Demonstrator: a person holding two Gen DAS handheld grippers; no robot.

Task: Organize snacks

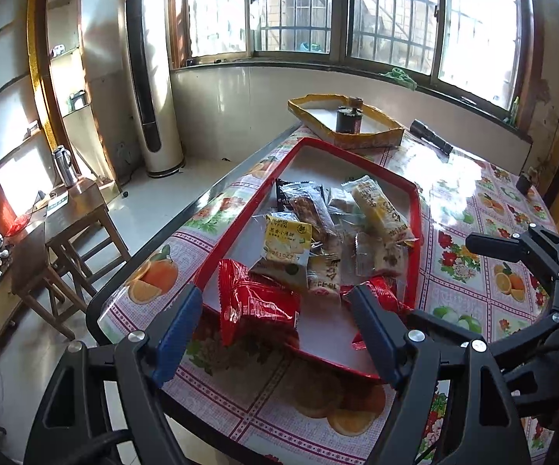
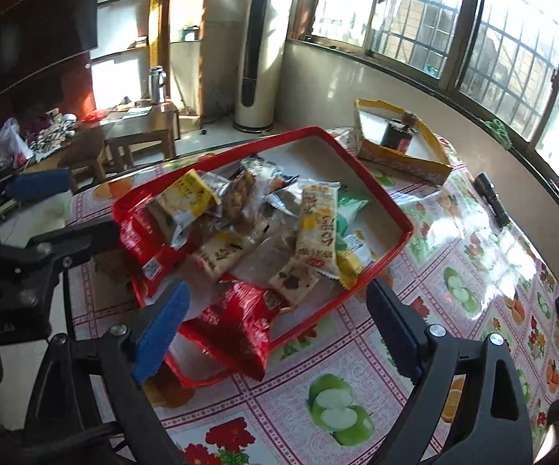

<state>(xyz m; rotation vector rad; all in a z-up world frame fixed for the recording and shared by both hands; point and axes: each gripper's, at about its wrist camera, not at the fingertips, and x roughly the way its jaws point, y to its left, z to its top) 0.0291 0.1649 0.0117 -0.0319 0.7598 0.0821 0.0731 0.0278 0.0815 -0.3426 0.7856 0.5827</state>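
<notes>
Snacks piled in the red tray (image 1: 415, 209)

Both the left gripper (image 1: 275, 306) and the right gripper (image 2: 275, 302) are held released, nothing grasped.

Just ahead of our left gripper (image 1: 275, 314), the red tray's (image 1: 356, 162) near rim is partly covered by a red snack packet (image 1: 258, 304) and one blue finger (image 1: 374, 327). The piled snacks (image 2: 264, 224) overlap, so lower wrappers are mostly hidden and their print unreadable. Farther off, beyond our right gripper (image 2: 279, 321), the dark container (image 2: 395, 133) in the yellow box (image 2: 403, 159) is too small to identify.
</notes>
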